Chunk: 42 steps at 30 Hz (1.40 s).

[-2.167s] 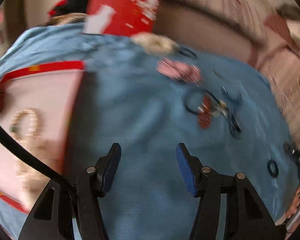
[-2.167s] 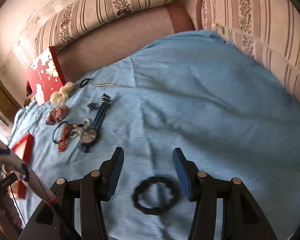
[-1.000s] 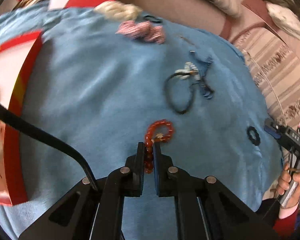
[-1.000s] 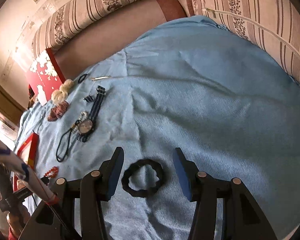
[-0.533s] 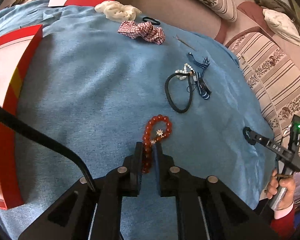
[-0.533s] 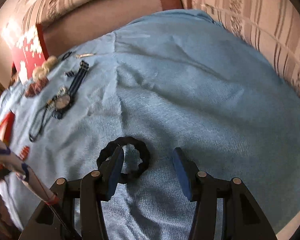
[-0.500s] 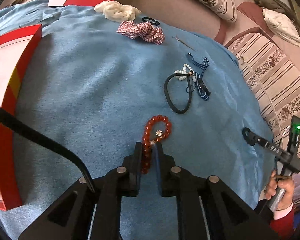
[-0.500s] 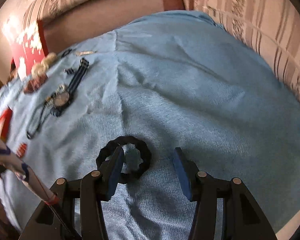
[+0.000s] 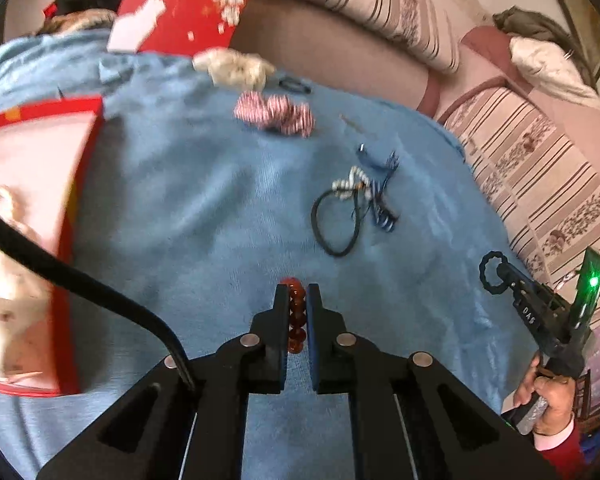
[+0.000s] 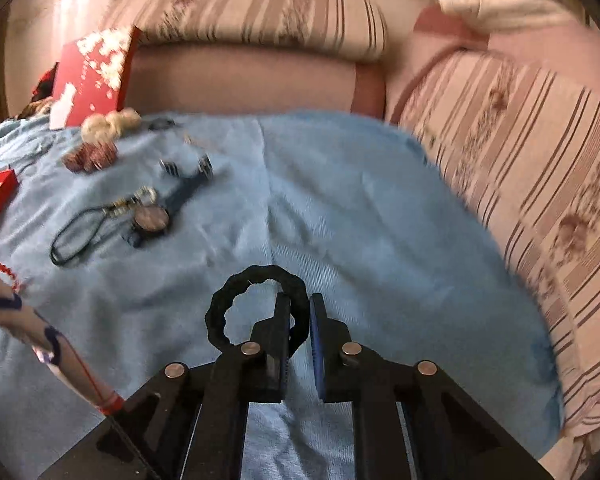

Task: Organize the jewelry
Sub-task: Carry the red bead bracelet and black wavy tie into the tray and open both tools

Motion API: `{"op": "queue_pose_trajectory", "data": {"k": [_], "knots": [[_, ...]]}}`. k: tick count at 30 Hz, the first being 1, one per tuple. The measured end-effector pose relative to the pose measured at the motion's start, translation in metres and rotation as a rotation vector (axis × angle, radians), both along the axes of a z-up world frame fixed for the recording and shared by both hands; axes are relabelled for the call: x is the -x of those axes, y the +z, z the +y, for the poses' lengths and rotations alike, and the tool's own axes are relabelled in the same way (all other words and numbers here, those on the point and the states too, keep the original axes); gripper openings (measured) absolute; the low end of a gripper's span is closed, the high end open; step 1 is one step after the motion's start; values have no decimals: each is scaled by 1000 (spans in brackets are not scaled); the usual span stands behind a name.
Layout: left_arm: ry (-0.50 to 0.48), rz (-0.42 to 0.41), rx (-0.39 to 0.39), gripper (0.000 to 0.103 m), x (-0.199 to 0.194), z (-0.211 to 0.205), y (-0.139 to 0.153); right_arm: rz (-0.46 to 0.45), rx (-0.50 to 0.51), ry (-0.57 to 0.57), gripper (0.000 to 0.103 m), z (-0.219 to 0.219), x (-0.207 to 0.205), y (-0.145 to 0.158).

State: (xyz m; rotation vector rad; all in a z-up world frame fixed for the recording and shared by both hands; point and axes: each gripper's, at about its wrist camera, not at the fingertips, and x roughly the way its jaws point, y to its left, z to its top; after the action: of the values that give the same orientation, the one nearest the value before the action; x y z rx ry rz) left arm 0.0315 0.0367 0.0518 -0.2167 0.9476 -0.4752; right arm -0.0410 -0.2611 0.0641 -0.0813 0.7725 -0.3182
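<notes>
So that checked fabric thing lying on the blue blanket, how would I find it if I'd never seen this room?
Start at the blue blanket spread over the striped sofa, and look to its far edge near the upright red box lid. Just in front of the fluffy cream scrunchie lies the red-and-white checked scrunchie. It is the only patterned fabric piece there; its neighbours are plain cream or thin black.

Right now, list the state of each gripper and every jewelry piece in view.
left gripper: shut on red bead bracelet
right gripper: shut on black hair tie, lifted
wristwatch: lying flat on blue cloth
red box: open
</notes>
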Motion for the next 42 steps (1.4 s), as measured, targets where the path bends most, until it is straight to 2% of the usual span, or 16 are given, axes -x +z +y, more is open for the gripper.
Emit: {"op": "queue_pose_trajectory", "data": {"k": [3, 9, 13, 17, 22, 27, 30, 34, 38, 42], "knots": [[27, -45, 25, 7, 5, 20, 20, -46, 13, 37, 10, 17, 1, 10], [123, -88, 87, 7, 14, 82, 50, -64, -102, 155, 10, 62, -8, 27], [226, -91, 88, 7, 19, 132, 56, -52, -187, 271, 10, 112, -20, 37], [358, -49, 63, 7, 23, 186, 46, -29, -247, 386, 10, 169, -38, 46], [511, 63, 31, 7, 21, 240, 17, 6, -249, 518, 10, 241, -56, 56], [597, 145, 55, 7, 21, 274, -4, 60, -248, 623, 11, 311, -74, 60], [661, 170, 29, 7, 21, 291, -9, 103, -267, 680, 11, 343, -84, 56], [708, 191, 0, 7, 22, 307, -15, 178, -288, 761, 11, 391, -87, 39], [720, 224, 23, 7, 21, 319, -22, 234, -263, 816, 11, 425, -80, 19], [706, 220, 42, 7, 22, 325, -21, 274, -241, 836, 11, 446, -79, 3]]}}
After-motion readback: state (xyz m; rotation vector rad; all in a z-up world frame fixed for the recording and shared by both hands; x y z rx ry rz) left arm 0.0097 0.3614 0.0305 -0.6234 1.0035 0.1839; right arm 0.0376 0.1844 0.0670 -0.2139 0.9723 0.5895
